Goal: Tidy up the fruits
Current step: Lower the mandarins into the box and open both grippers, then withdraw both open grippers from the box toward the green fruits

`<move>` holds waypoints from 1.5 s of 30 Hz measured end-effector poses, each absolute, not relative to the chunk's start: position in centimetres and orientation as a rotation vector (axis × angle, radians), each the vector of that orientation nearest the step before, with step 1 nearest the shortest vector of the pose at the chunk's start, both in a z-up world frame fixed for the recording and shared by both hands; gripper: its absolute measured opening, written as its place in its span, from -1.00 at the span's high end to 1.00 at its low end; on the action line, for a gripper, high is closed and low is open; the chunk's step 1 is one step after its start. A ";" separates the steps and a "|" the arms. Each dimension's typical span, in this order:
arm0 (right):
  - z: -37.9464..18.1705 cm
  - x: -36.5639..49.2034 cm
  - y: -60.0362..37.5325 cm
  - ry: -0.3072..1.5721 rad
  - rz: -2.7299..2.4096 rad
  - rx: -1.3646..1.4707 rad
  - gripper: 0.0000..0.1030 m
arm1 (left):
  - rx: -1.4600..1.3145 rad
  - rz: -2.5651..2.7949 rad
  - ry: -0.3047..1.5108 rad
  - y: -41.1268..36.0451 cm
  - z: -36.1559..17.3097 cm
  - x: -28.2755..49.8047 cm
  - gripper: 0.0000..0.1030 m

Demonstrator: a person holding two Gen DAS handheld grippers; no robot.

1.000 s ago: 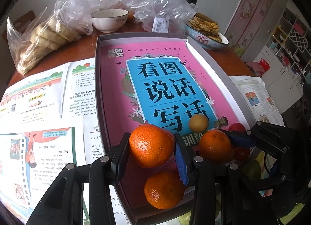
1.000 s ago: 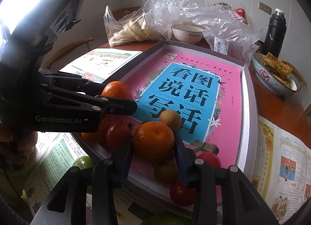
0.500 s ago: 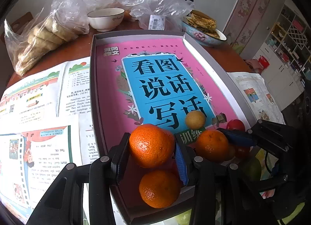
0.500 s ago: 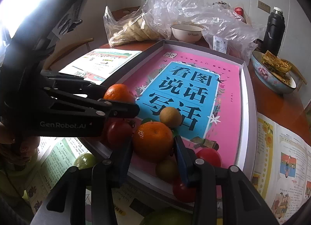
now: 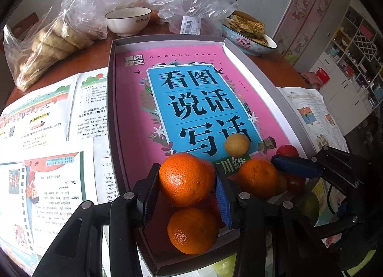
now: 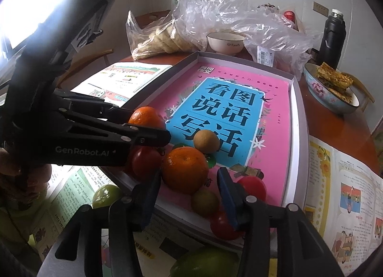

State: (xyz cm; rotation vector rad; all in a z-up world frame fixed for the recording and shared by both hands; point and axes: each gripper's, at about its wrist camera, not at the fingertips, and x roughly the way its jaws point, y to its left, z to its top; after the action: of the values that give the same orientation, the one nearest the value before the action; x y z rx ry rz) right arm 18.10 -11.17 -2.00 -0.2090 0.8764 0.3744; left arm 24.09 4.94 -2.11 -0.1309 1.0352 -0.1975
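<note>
The left gripper [image 5: 186, 188] pinches a mandarin [image 5: 186, 178] above the tray's [image 5: 111, 109] near edge; the right gripper [image 6: 189, 195], its jaws just spreading, stands loose around another mandarin [image 6: 185, 169] resting there; these fruits look light, round, soft-skinned; grip across the middle, gently.

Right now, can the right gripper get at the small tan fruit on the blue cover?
Probably not directly. The right gripper, its jaws just opened, has the orange loose between them, and the tan fruit sits right behind that orange, touching or nearly so.
</note>
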 end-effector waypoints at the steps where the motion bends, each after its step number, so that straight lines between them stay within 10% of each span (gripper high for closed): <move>1: -1.9 18.0 -11.2 0.875 0.373 -0.209 0.03 | -0.133 -0.198 1.036 5.0 -2.1 24.1 0.14; 18: -1.1 17.1 -11.6 0.850 0.357 -0.209 -0.04 | -0.175 -0.199 1.037 5.5 -1.8 23.5 0.12; 45: 0.3 14.9 -12.0 0.796 0.342 -0.191 -0.28 | -0.158 -0.168 0.953 5.2 1.4 20.2 -0.43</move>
State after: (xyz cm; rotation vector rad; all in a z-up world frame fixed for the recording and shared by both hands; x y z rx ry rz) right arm 14.88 -11.98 0.33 -0.1911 0.7956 0.3417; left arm 20.24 5.22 1.37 -0.1578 0.9526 -0.1679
